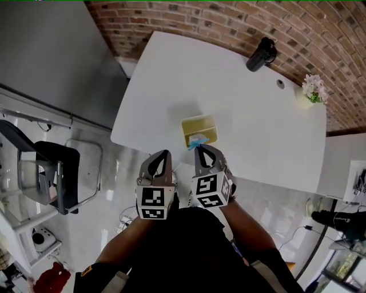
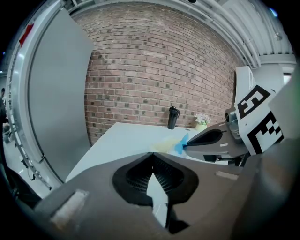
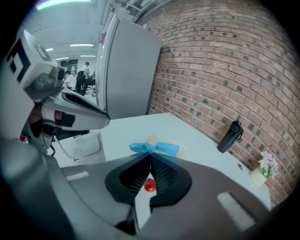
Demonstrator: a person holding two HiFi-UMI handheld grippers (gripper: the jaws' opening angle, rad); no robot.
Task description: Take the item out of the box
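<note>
At the far left a black chair (image 1: 54,171) stands on the glossy floor, off the corner of the white bench (image 1: 171,74). Next comes the left gripper (image 1: 162,153), held short of the bench's near edge; in its own view the jaws (image 2: 152,154) are pressed together tip to tip with nothing between them. Just to its right, on the bench near that edge, sits the small yellow box (image 1: 209,129), open at the top. The blue item (image 1: 196,141) is at the box's near rim, a crumpled strip that spreads out to both sides of the tips that hold it; whether it is fully clear of the box cannot be told. The right gripper (image 1: 200,146) reaches to that rim, and its own view shows the jaws (image 3: 151,153) clenched on the blue item (image 3: 154,148), with the pale box (image 3: 180,152) right behind it. From the left gripper view the right gripper (image 2: 185,144) shows side-on, the blue item (image 2: 181,144) at its tip in front of the box (image 2: 164,146). Further right, well apart from the box, a black bottle (image 1: 261,55) stands near the bench's far edge by the brick wall (image 1: 229,17), and a small pot of pale flowers (image 1: 314,88) stands at the far right corner.
</note>
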